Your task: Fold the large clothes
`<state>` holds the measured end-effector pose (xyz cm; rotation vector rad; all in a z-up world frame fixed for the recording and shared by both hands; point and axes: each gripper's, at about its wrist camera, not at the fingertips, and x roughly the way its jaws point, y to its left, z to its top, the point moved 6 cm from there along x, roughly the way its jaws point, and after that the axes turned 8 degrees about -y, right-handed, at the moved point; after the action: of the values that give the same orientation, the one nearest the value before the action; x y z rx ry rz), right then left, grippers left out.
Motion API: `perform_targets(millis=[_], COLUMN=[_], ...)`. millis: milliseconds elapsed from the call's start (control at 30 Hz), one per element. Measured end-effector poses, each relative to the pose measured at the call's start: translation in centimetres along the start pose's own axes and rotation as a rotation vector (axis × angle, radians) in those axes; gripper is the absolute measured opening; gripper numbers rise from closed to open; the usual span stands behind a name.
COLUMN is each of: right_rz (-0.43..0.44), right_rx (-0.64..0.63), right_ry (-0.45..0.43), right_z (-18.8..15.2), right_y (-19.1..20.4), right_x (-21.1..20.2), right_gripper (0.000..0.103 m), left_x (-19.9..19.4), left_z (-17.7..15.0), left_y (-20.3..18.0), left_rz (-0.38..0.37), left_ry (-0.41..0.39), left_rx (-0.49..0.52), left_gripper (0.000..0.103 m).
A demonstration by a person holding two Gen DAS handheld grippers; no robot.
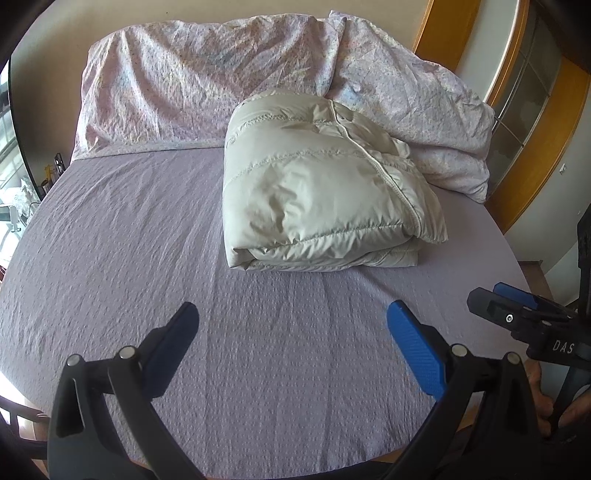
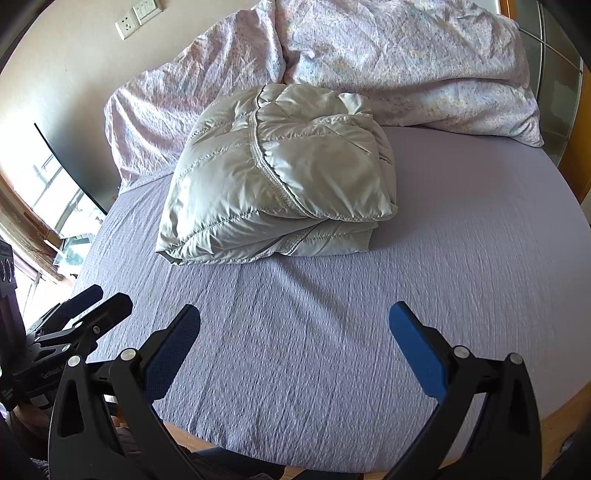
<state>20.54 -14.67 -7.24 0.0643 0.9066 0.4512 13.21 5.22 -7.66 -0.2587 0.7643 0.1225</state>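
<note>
In the left wrist view, the left gripper [image 1: 291, 314] is held spread wide and empty above the bed [image 1: 110, 240]; the folded jacket [image 1: 317, 192] is seen lying beyond it; in the right wrist view, the right gripper [image 2: 295, 317] is likewise held apart, clear of the jacket [image 2: 280, 177].

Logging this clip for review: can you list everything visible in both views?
down jacket: 1, pale beige, folded into a bundle on the bed, nothing gripping it
bed sheet: 1, lilac, covering the mattress
duvet: 1, pink floral, heaped along the head of the bed
wall socket and switch: 1 each, white, on the wall
cabinet frame: 1, orange wood, right of the bed
left tool: 1, black with blue pads, open above the sheet
right tool: 1, same colours, open above the sheet
</note>
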Motion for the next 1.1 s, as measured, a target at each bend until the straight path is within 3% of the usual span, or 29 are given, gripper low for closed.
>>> perform_targets(millis=[1100], right_rz=[0.005], right_rx=[-0.005], right_ry=[0.003], right_z=[-0.19], right_y=[0.57], right_x=[0.18], right_gripper=[0.102], left_x=[0.07], left_z=[-0.09], left_y=[-0.15], left_rz=[0.008], left_ry=[0.006], left_rx=[0.003], left_gripper=[0.101])
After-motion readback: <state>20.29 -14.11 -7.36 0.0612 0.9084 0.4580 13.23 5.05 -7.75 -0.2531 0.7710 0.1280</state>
